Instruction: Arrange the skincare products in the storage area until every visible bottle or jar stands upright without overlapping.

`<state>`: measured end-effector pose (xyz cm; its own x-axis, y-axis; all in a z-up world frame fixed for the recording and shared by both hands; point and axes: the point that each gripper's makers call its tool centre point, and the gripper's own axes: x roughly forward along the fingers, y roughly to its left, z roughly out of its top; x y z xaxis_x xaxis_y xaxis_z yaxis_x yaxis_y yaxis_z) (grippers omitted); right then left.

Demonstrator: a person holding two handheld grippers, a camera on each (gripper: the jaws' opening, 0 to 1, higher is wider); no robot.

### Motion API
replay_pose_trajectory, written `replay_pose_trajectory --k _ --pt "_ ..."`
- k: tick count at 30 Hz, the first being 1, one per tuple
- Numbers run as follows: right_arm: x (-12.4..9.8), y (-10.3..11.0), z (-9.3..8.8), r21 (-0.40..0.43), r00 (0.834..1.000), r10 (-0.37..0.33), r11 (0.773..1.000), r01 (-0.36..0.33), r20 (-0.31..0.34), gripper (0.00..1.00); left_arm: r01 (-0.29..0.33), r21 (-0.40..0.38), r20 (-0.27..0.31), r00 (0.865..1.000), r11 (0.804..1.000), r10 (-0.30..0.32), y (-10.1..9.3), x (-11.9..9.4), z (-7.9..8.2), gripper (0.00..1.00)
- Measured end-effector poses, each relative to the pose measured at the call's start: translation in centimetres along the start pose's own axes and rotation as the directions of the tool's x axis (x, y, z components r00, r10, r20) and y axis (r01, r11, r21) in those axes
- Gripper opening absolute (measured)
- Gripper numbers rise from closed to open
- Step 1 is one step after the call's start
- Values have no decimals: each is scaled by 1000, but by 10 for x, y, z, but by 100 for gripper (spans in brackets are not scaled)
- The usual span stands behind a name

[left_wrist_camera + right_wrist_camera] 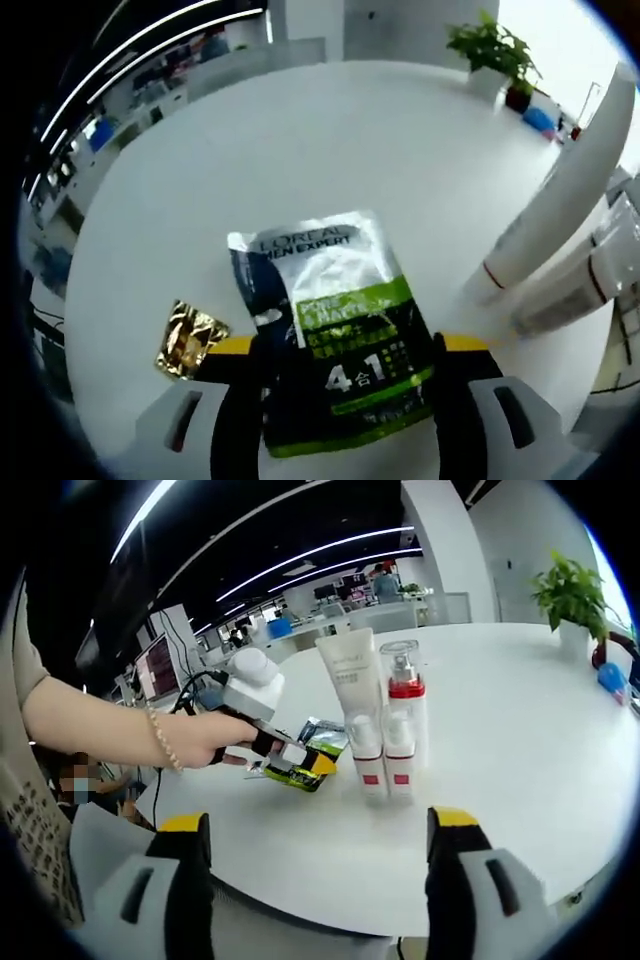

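The sachet (335,330) lies flat on the surface (300,140), small foil packet (190,340) just left of it. Tube (352,695) and pump bottle (404,715) stand side by side, touching, to its right.

Left tool (300,763) low, jaws spread, held in the person's hand (205,740); right tool (318,880) jaws wide apart.

One sachet pack (340,330), one gold packet (190,340), one tube (352,695), one pump bottle (403,715).

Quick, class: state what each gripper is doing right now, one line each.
Left gripper: jaws either side of the L'Oreal sachet; whether it grips cannot be told.
Right gripper: open, holding nothing, facing the upright tube and pump bottle.
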<state>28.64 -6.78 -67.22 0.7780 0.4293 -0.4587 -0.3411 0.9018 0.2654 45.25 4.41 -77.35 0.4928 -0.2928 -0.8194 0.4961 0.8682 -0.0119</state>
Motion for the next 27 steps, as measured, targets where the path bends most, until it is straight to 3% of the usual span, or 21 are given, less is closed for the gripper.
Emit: replay_pose_trajectory --k 2,5,7,9,10,11,12,14,20,27 --pt "0 0 0 -1 1000 0 1000 0 1 89 -2 -3 3 1000 1000 2 2 0 0 60" --pt "0 0 0 -3 1000 -1 1000 1 0 89 5 10 17 1000 1000 -5 5 -3 0 43" --pt "0 0 1 -2 1000 -1 1000 1 2 89 16 17 22 1000 1000 -16 5 -3 0 38" --pt "0 0 0 -3 1000 -2 1000 2 0 89 43 -28 35 998 999 -42 3 -4 1 30" --pt "0 0 0 -4 1000 -1 1000 1 0 89 80 -66 44 996 995 -77 -2 -4 3 20" --pt "0 0 1 -5 1000 -2 1000 2 0 89 96 -81 83 993 992 -89 -3 -5 9 18" --pt "0 0 1 -6 1000 -2 1000 2 0 89 79 -49 56 996 996 -76 0 -5 4 17" --pt "1 0 1 -8 1000 -1 1000 1 -1 89 77 -23 72 995 997 -75 -1 -6 5 15" --pt "1 1 0 -16 1000 1 1000 -1 -4 89 107 -78 86 991 991 -100 1 -11 0 11" --pt "0 1 2 -17 1000 5 1000 -5 3 89 132 -115 141 983 984 -116 7 -34 1 10"
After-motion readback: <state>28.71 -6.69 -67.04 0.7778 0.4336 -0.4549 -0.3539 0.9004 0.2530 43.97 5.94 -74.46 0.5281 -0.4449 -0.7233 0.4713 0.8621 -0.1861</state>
